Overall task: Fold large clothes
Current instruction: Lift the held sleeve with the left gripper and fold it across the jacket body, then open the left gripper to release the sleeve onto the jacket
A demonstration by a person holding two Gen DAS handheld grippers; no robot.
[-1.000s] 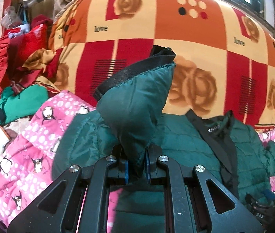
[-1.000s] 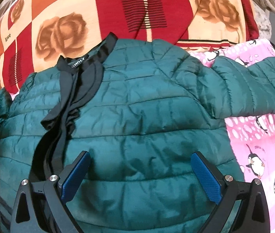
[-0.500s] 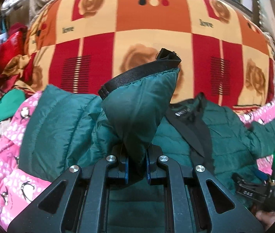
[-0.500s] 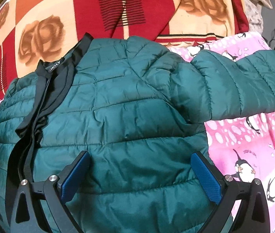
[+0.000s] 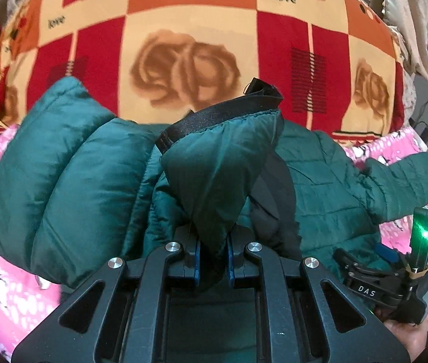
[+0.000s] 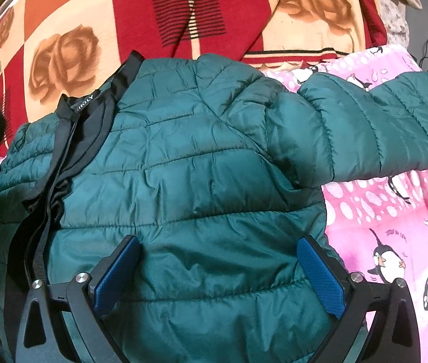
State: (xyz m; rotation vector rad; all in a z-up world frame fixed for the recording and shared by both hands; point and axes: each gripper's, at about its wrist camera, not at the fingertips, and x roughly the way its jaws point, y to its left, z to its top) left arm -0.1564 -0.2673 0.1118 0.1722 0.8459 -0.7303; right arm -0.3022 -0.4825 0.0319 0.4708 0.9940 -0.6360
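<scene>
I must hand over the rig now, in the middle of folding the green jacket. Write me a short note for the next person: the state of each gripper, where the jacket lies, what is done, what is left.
Left gripper: jaws shut on the black-trimmed cuff of one sleeve, lifted above the jacket body.
Right gripper: jaws open, empty, hovering over the lower front of the green jacket.
Jacket: spread front-up on the pink penguin blanket, collar toward the red rose blanket.
Done: one sleeve picked up and carried over the body.
Left: lay that sleeve down on the front, fold in the other sleeve, which lies out to the side, then probably fold the body.
</scene>
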